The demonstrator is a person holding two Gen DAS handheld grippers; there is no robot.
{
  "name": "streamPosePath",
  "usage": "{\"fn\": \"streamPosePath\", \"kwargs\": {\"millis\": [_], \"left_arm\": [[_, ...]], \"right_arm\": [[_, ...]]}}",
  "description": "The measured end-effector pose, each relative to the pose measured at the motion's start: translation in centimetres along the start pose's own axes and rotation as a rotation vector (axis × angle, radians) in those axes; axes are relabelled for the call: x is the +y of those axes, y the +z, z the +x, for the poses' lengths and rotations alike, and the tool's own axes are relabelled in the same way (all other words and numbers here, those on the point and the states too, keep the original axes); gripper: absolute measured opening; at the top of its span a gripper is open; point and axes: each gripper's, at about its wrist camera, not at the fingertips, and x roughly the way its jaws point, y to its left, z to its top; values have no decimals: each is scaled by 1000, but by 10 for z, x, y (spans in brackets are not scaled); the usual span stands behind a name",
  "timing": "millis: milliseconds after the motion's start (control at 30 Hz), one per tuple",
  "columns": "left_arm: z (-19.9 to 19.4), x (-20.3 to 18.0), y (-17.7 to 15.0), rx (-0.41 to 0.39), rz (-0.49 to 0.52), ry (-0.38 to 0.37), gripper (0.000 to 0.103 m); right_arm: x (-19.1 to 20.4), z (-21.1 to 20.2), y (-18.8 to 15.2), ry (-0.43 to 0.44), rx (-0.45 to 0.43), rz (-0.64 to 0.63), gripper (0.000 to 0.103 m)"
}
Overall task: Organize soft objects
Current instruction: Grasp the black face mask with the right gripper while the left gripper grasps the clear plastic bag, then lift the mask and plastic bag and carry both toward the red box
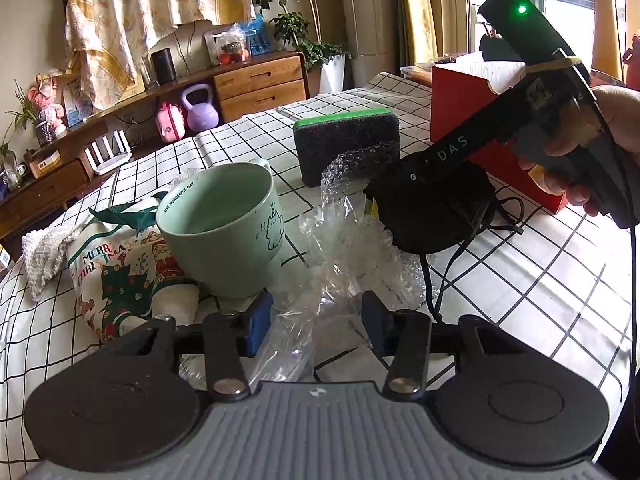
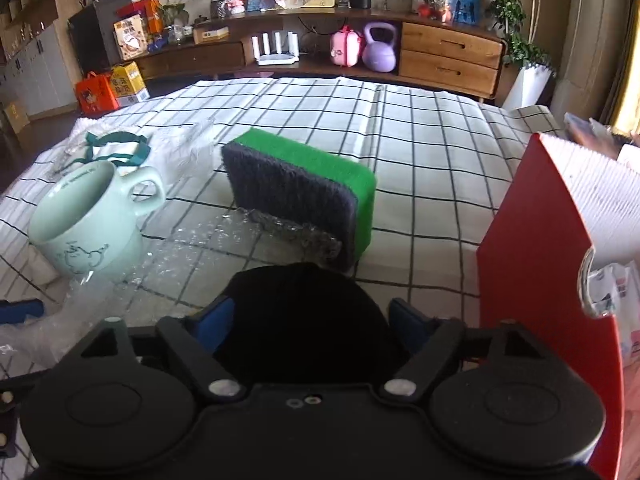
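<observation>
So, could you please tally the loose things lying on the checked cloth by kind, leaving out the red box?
Sponges: 1, the green-and-grey scouring sponge
Mugs: 1, the pale green ceramic mug
Bubble wrap: 1, the clear crumpled sheet
Pouches: 1, the black drawstring pouch
Christmas bags: 1, the printed fabric one
Knitted cloths: 1, white
Total: 6

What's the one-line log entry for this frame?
left gripper: open, astride bubble wrap | right gripper: astride black pouch, grip unclear | sponge: on edge on checked cloth
</observation>
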Motion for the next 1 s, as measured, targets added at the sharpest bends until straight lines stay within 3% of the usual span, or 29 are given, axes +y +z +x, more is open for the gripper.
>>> {"fn": "streamPosePath", "kwargs": {"millis": [200, 333, 533, 1000], "left_arm": [[-1, -1, -2, -2, -8, 13, 43], [-1, -3, -2, 0, -5, 21, 41], [-4, -2, -2, 1, -26, 27, 36], [-43, -8, 5, -38, -89, 1, 32]], "right_arm": [[3, -12, -3, -21, -18, -13, 47], [6, -22, -6, -19, -33, -16, 5], [12, -39, -13, -54, -53, -65, 4], [33, -124, -33, -85, -244, -61, 4]]}}
